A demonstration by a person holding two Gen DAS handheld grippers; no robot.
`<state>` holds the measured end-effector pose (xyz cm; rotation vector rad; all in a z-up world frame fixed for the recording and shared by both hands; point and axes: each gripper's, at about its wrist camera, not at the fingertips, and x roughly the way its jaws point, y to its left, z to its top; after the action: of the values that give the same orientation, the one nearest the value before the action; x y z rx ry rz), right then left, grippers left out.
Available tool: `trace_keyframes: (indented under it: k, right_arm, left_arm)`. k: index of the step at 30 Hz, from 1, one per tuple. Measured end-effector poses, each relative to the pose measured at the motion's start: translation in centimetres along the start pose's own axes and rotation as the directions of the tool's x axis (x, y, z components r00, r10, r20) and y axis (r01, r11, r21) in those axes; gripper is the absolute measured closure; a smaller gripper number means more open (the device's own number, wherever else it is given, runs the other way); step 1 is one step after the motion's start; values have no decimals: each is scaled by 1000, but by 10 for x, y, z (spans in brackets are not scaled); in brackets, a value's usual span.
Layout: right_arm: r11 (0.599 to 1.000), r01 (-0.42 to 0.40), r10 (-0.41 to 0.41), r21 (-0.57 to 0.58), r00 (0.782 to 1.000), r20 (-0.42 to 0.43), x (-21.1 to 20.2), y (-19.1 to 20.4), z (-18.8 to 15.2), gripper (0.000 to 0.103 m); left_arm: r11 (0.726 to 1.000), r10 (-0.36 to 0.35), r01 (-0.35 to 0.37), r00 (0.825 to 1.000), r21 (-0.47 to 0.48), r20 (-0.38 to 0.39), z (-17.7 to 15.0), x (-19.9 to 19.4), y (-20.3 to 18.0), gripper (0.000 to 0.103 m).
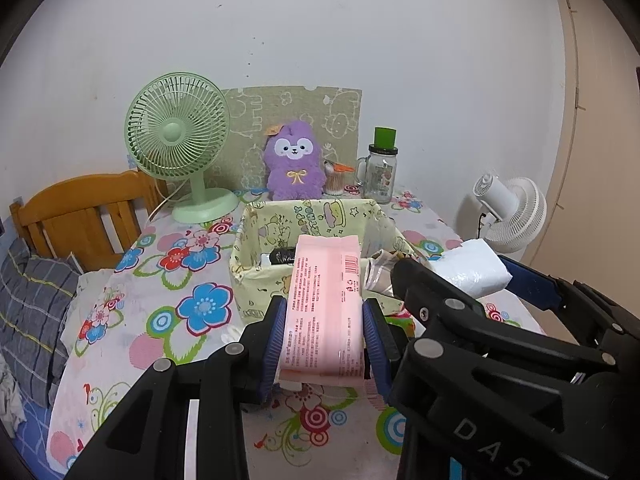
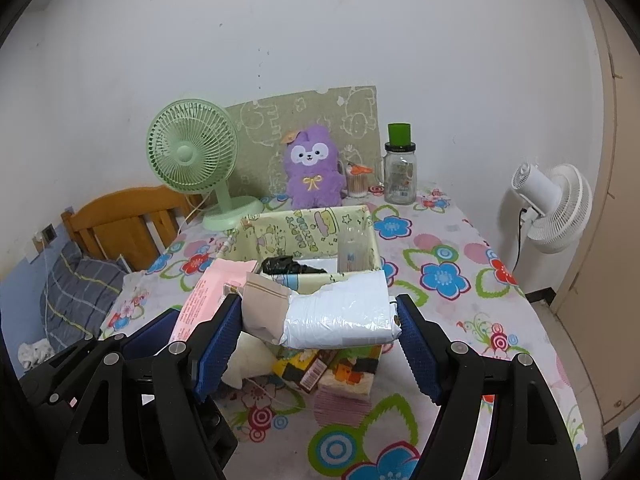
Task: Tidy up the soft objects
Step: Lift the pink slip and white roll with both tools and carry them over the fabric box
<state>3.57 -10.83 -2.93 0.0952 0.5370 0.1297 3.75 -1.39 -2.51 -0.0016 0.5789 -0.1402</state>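
1. Above the near edge of the fabric bin, the left gripper is clamped on a pink pack; the right gripper squeezes a white pack.
2. Each should likely be carried over the rim and lowered flat before letting go, clear of the black bag inside.
3. Both packs look soft, crinkly and plastic-wrapped; the white one's end is torn.

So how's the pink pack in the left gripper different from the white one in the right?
The pink pack is intact, printed with text and a barcode; the white pack is plain with a torn-open end. The pink pack points lengthwise toward the fabric bin; the white pack lies crosswise. Both are held clamped above the table.
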Motion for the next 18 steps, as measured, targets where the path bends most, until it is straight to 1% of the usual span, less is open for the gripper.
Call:
trace_keyframes:
  k: [18]
  right_arm:
    - [1000,-1,1,-7,1000,2,27,4,26,25]
  left_arm:
    - [1000,18,-18,1000,-8,14,26,23,11,64]
